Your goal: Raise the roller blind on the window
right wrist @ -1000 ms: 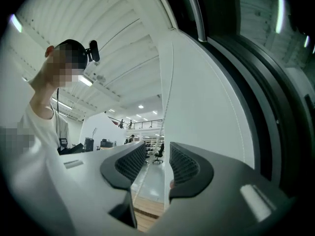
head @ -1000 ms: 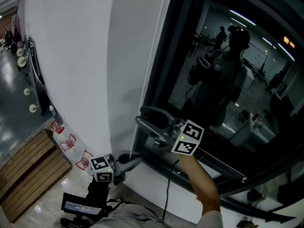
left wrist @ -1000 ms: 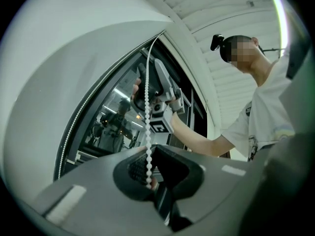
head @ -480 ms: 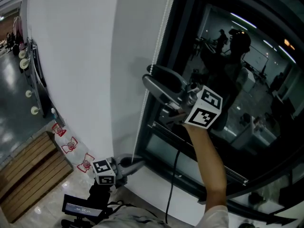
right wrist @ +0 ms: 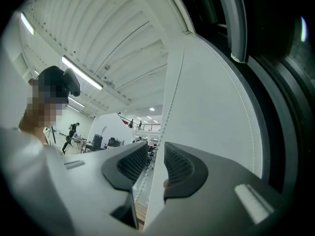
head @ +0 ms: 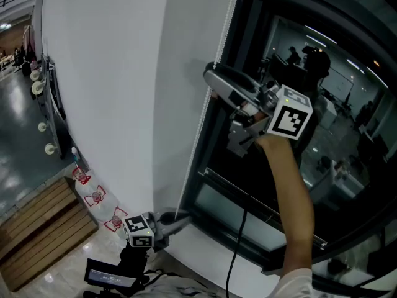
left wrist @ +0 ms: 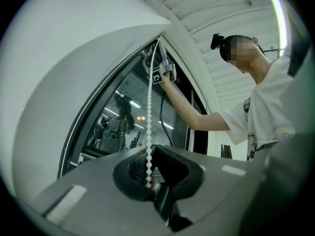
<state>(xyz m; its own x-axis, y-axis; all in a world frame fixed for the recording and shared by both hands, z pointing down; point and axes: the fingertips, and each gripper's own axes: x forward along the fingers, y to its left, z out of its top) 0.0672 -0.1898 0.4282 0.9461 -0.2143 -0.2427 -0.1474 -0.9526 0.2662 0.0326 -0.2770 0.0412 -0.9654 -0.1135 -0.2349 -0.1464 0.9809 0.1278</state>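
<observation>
The white roller blind (head: 111, 92) hangs down over the left part of the dark window (head: 322, 135). Its white bead chain (head: 201, 120) runs down the blind's edge. My left gripper (head: 180, 218) sits low by the sill, shut on the chain (left wrist: 149, 122), which stretches taut up from its jaws (left wrist: 150, 168). My right gripper (head: 214, 82) is held high on the same chain and also shows in the left gripper view (left wrist: 156, 63). Its jaws (right wrist: 155, 156) have just been closing. The chain (right wrist: 170, 102) passes between the pads, and a gap still shows.
A wooden platform (head: 37, 222) and red-and-white markers (head: 93, 194) lie on the floor at lower left. A black cable (head: 239, 247) hangs from the right gripper. The window's lower frame (head: 248, 228) runs beneath it. A dark device (head: 111, 272) sits at the bottom edge.
My right gripper has climbed along the bead chain from near the window's lower frame to well up the glass. The left gripper has stayed low, still clamped on the chain.
</observation>
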